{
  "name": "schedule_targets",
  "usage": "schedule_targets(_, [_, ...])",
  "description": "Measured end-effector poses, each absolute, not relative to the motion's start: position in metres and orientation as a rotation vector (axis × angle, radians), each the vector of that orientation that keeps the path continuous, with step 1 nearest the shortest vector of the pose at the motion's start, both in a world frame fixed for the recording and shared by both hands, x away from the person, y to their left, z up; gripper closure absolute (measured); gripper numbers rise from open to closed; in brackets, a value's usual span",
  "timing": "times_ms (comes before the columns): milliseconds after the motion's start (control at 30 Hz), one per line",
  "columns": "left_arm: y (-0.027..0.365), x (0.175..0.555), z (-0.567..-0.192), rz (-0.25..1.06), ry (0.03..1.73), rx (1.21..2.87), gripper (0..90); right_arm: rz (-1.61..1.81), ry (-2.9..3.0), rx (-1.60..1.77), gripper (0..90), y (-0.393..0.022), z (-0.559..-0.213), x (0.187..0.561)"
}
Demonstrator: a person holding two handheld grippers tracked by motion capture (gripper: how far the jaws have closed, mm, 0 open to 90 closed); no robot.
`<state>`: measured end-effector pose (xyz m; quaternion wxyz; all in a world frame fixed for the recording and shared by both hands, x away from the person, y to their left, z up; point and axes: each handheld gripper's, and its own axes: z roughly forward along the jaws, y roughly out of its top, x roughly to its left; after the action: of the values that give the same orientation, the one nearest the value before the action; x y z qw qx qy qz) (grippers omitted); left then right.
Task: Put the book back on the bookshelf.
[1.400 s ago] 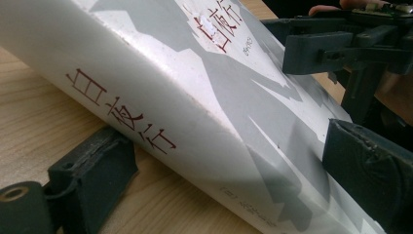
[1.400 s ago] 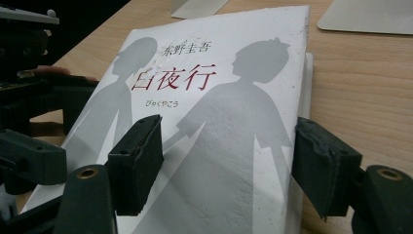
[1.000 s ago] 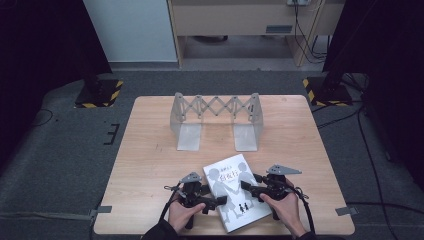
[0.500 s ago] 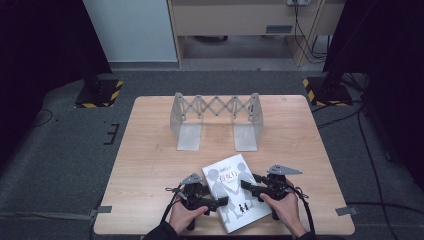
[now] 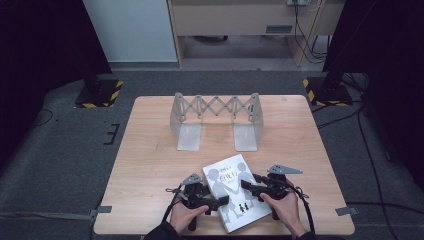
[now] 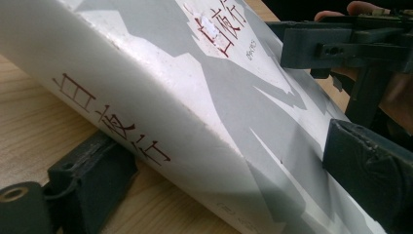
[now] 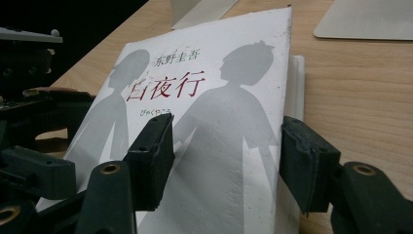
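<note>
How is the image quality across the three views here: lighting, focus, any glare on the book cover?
High view: the table is evenly lit, the room around it dark, the picture slightly soft. Left gripper view: the book is tilted across the frame, its spine text legible, the near jaw pads soft. Right gripper view: cover title sharp, no glare, a dark corner at upper left.

Even overhead light falls on the table (image 5: 150,165); the floor and room edges are dim. The high view is soft and low in detail. In both gripper views the near jaws blur, and the book (image 7: 214,122) cover shows mild glare.
</note>
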<state>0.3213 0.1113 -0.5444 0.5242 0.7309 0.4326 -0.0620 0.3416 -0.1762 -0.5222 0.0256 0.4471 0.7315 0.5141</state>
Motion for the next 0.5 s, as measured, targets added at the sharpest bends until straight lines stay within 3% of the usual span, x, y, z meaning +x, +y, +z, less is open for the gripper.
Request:
schedule_targets(300, [0.116,0.325,-0.533,-0.129,1.040,1.770,9.8,1.612,2.236,1.324,42.1,-0.174,-0.519,0.340])
schedule_targets(500, [0.122,0.323,-0.521,-0.047,1.016,1.717,19.1,1.683,2.168,1.294,46.5,-0.176,-0.512,0.340])
